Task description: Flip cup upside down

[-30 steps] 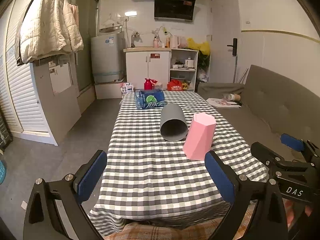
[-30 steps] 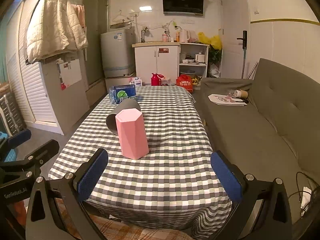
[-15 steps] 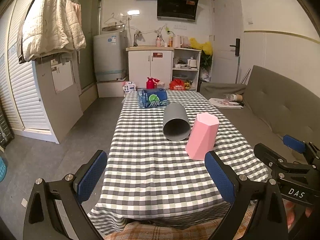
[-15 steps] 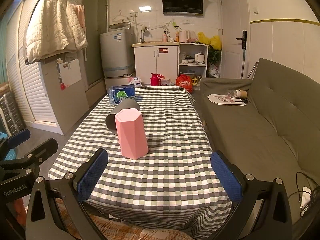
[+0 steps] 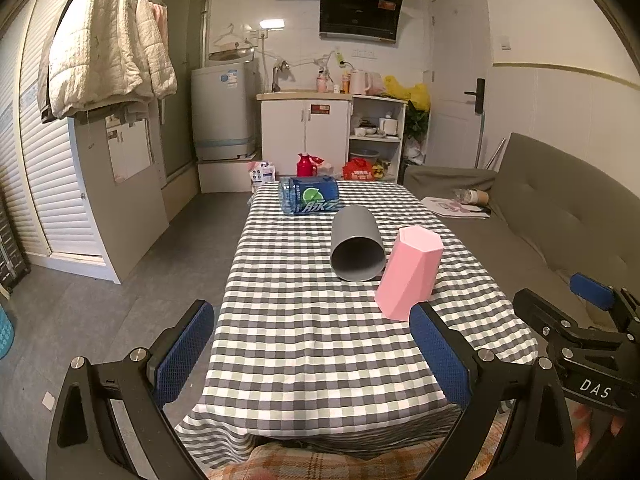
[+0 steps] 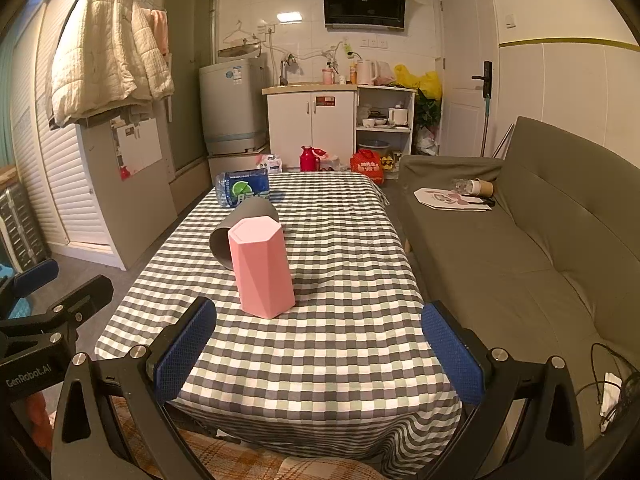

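Both cameras have drifted a little: in the left view the cups sit slightly higher and further right than a second ago, while the cups themselves have not shifted on the table [image 5: 304,344]. Left gripper [image 5: 312,352] and right gripper [image 6: 320,346] gape wide at the bottom of their frames, holding nothing. Pink cup [image 5: 409,277] stands mouth-down right of centre in the left view. Grey cup [image 5: 357,249] lies on its side just behind it, apparently touching, mouth toward the camera. Bottle [image 5: 309,194] lies at the far edge.

Pink cup [image 5: 409,276], grey-checked, perhaps greenish, tablecloth [image 5: 320,344]
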Motion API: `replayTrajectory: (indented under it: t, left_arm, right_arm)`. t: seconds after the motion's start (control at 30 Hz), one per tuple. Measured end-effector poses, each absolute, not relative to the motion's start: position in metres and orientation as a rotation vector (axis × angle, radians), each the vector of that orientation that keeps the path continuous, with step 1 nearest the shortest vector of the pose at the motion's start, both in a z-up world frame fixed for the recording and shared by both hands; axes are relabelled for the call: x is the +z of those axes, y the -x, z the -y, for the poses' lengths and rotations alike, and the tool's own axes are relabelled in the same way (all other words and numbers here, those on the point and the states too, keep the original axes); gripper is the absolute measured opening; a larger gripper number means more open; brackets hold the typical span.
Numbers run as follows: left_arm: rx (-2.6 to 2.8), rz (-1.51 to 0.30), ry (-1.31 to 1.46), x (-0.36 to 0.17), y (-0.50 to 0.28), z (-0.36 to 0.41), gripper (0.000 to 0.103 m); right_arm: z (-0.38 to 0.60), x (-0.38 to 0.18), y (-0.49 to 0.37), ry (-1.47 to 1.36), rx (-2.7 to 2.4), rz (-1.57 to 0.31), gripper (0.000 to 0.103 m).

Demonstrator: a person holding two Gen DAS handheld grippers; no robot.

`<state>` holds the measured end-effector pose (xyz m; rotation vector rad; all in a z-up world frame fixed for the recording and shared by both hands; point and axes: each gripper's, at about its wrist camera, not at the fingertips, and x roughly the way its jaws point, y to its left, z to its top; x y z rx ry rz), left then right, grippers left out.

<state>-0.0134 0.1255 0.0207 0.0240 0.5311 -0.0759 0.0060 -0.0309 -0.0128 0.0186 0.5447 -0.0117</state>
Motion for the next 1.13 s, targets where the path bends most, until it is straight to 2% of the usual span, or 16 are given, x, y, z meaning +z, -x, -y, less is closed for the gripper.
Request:
replayTrajectory:
  t: [1.13]
  left_arm:
    - [-0.060, -0.527, -0.036, 0.0193, 0.0131, -0.1250, 0.101]
  right_arm:
    - [0.0318, -0.0125, -0.0055, -0.017, -0.018, -0.547, 0.103]
